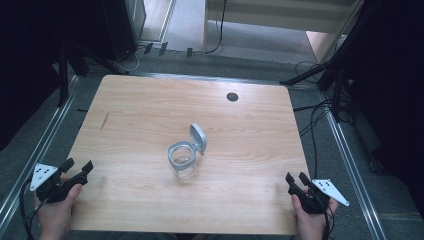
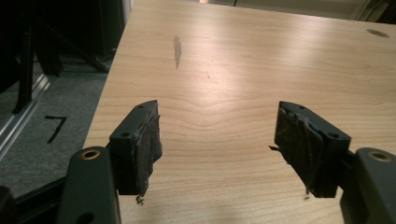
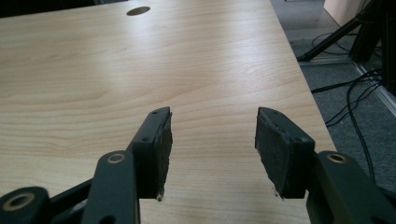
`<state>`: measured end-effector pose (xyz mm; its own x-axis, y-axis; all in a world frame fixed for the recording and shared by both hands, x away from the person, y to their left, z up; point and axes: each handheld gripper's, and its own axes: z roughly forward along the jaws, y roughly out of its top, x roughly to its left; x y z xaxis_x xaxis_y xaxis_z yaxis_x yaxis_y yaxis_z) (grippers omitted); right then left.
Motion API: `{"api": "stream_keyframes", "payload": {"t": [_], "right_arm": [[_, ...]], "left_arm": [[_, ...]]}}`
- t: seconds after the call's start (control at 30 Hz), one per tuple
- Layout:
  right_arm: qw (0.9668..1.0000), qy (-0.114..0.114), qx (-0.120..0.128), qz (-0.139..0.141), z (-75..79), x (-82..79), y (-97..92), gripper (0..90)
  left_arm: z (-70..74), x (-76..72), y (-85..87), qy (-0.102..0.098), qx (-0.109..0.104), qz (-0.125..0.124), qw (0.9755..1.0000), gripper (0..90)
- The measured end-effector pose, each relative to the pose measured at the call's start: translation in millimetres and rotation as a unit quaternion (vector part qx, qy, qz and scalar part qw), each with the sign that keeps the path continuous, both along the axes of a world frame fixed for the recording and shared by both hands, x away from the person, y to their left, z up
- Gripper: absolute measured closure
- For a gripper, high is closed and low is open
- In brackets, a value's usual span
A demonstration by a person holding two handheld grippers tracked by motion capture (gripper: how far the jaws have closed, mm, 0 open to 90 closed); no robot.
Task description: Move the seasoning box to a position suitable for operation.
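Observation:
A clear glass jar [image 1: 181, 161] with a grey rim stands at the middle of the wooden table [image 1: 150, 110], its hinged grey lid [image 1: 198, 138] tipped back open. My left gripper [image 1: 77, 166] rests at the table's near left corner, held by a hand, jaws apart with nothing between them. In the left gripper view that gripper [image 2: 217, 140] points over bare wood. My right gripper [image 1: 296, 179] sits at the near right corner, also open and empty. The right gripper view has it [image 3: 212, 140] aimed along the table's right side. Both grippers are far from the jar.
A dark round cable hole [image 1: 232, 96] lies near the table's far edge. A grey smear [image 2: 177, 49] marks the wood at the left. Cables [image 1: 315, 120] and black stand legs [image 1: 310, 75] crowd the floor to the right; metal rails [image 1: 45, 140] run along both sides.

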<state>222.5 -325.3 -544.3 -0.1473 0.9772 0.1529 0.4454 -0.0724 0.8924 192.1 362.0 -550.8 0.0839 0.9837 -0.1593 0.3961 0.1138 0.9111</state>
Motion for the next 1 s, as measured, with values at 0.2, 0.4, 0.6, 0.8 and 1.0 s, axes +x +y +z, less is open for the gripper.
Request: {"api": "stream_keyframes", "payload": {"t": [0.2, 0.4, 0.6, 0.8, 1.0], "right_arm": [[0.9991, -0.002, 0.0, 0.042, 4.5, -3.7, 12.1, 72.5], [0.9972, -0.003, 0.007, 0.074, 13.3, -3.7, 36.4, 80.3], [0.9905, -0.005, 0.001, 0.137, 19.9, -2.5, 75.2, 80.1], [0.979, 0.002, 0.014, 0.203, 25.2, 1.2, 116.9, 82.1], [0.9769, 0.008, 0.033, 0.211, 31.6, 2.8, 156.0, 87.1]], "left_arm": [[1.8, -1.1, -1.6, -0.002, -0.037, -0.054, 0.9979, 59.0], [5.5, 7.3, -22.5, 0.003, -0.065, -0.104, 0.9925, 69.7], [12.8, 24.8, -66.4, 0.005, -0.046, -0.156, 0.9867, 68.6], [15.7, 41.9, -90.9, 0.017, -0.058, -0.193, 0.9794, 70.0], [20.4, 60.8, -113.4, 0.017, -0.071, -0.212, 0.9746, 76.8]]}}
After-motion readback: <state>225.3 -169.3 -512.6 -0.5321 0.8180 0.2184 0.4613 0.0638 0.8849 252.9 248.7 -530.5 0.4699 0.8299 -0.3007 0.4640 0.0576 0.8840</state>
